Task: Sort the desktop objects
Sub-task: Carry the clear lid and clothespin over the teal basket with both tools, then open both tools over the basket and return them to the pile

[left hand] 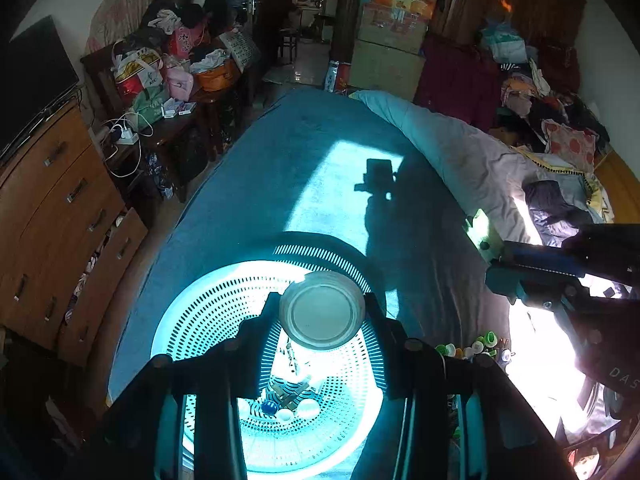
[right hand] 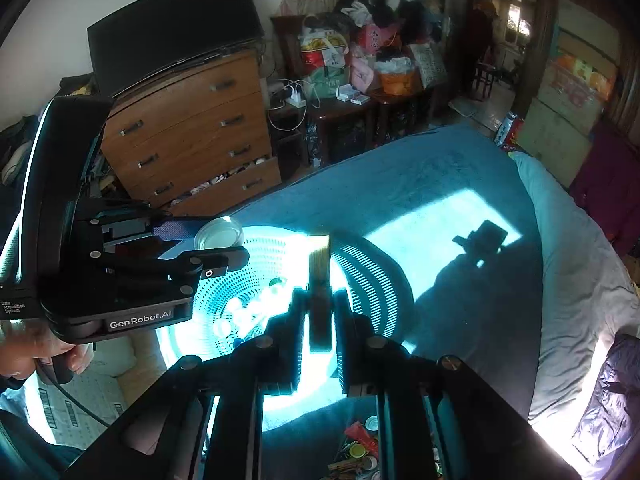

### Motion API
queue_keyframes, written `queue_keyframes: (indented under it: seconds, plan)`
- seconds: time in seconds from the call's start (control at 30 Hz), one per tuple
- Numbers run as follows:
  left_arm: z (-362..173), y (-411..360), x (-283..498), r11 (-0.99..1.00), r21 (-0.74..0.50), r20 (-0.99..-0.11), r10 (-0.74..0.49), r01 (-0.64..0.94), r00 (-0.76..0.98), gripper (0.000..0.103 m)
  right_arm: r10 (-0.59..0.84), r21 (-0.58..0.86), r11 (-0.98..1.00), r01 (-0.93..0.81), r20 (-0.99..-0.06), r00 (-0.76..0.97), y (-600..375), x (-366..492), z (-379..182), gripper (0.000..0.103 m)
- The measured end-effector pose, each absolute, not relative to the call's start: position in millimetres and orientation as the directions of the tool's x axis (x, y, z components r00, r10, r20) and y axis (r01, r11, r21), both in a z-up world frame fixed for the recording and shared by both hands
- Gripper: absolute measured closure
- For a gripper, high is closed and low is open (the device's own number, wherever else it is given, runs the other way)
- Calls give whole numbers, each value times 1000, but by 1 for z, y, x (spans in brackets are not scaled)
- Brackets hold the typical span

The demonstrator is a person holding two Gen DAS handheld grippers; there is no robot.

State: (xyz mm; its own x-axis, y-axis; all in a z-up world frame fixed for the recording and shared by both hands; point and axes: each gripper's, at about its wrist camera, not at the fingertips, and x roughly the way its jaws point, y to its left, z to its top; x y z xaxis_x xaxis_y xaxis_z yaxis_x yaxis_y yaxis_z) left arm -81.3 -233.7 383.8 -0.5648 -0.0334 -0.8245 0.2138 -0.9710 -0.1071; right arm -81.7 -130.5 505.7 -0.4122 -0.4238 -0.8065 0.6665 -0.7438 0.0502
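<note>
Round tin (left hand: 322, 315) above perforated basket (left hand: 208, 320)
</note>
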Motion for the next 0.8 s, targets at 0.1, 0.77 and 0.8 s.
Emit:
queue_keyframes:
  seconds: [0.1, 0.77, 0.8]
  plan:
    - [378, -244, -80, -968, -112, -831, -32, 224, -556, 63, -429, 67, -738, 672, -815, -390, -139, -86, 500, 90]
    - [363, -265, -77, -957, -121, -849, -38, 263, -527, 60, -434, 88, -719, 690, -831, -347, -169, -91, 493, 89]
    - [362, -267, -76, -953, -114, -849, -52, 279, -526, 52, -433, 83, -720, 689, -830, -352, -171, -91, 494, 88]
